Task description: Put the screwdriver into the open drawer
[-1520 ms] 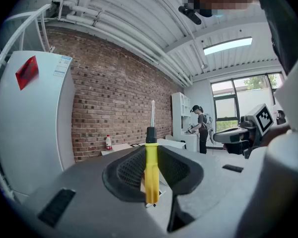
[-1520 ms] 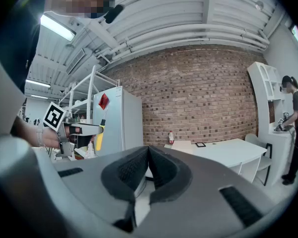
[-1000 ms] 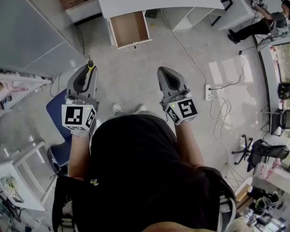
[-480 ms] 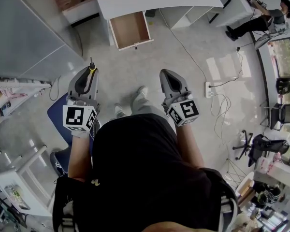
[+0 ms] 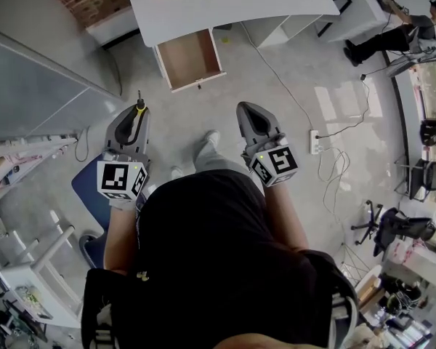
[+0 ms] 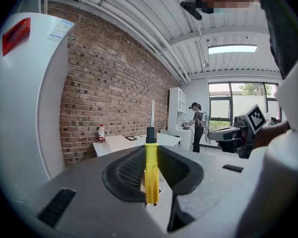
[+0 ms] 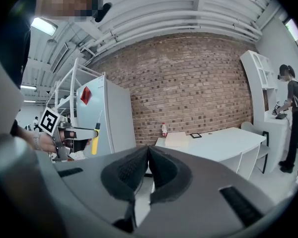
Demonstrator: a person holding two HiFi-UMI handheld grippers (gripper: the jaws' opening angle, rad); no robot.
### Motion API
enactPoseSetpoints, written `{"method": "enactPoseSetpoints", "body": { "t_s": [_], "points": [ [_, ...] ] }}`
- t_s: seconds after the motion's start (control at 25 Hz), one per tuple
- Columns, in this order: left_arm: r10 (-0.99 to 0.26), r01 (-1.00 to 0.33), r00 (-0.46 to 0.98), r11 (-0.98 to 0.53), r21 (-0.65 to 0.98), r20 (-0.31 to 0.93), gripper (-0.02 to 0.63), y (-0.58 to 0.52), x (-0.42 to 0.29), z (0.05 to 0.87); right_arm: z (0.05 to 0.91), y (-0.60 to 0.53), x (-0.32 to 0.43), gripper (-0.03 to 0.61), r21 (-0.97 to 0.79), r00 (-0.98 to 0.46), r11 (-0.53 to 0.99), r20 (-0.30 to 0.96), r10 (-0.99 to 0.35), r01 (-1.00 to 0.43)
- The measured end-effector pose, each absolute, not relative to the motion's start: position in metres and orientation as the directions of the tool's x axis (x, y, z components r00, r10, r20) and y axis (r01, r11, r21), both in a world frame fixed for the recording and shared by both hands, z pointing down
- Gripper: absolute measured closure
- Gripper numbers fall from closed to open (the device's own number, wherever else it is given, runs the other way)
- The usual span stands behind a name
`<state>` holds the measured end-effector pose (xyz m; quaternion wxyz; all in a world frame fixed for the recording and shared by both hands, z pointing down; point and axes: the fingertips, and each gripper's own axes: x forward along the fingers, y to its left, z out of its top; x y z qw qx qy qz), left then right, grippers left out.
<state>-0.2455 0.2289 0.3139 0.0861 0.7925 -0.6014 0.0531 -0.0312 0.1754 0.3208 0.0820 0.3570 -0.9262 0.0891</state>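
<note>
My left gripper is shut on a screwdriver with a yellow handle and a thin metal shaft. It stands upright between the jaws, its tip poking out past them. My right gripper is shut with nothing in it, level with the left one. The open drawer, wooden and empty inside, juts from a white desk ahead across the floor. From the right gripper view the left gripper and the screwdriver show at the left.
A tall grey cabinet stands at the left, a brick wall behind the desk. A blue chair sits by my left side. A power strip with cables lies on the floor at the right. A person works far right.
The desk and drawer have shifted left and slightly nearer in the head view as I step forward. Both grippers keep their pose and hold.
</note>
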Motion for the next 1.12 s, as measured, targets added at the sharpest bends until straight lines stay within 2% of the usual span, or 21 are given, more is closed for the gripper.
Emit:
{"method": "enactPoseSetpoints", "body": {
  "t_s": [0.64,1.12],
  "points": [
    [-0.923,-0.953,0.301,-0.301,0.04,0.238,0.54,0.07,-0.16,0.313,0.328,0.04,0.053,0.566,-0.125,-0.733,0.727,0.227,-0.642,-0.675],
    [-0.824,-0.888,0.44,-0.458,0.037,0.357,0.54,-0.001,-0.133,0.347,0.343,-0.001,0.064,0.566,-0.165,-0.649,0.63,0.273,-0.71,-0.759]
  ]
}}
